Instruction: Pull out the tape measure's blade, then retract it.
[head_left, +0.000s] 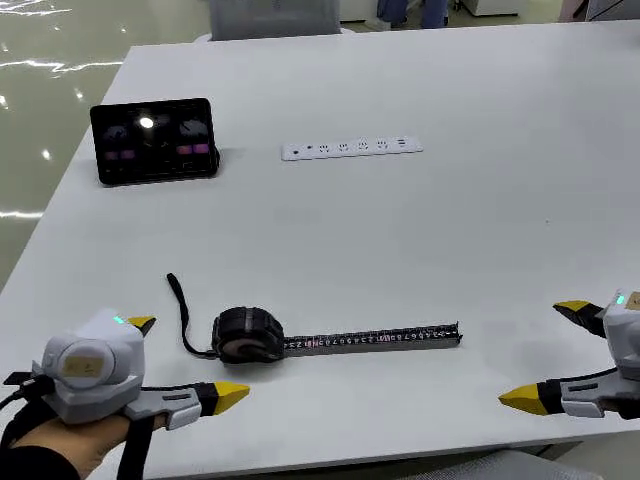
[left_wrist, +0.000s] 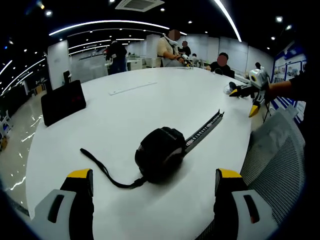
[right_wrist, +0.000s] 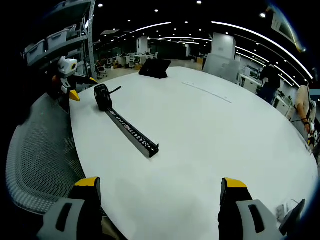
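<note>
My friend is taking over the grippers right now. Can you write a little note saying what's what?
Left gripper: open, empty, next to the tape measure case.
Right gripper: open, empty, out past the tip of the blade.
The blade lies pulled out, flat on the white table.
Done: pulling it out. Left to do: retract the blade.

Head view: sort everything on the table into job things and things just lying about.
For the job: tape measure, its blade lying pulled out, left gripper and right gripper, both open.
Lying about: dark tablet, white power strip.
</note>
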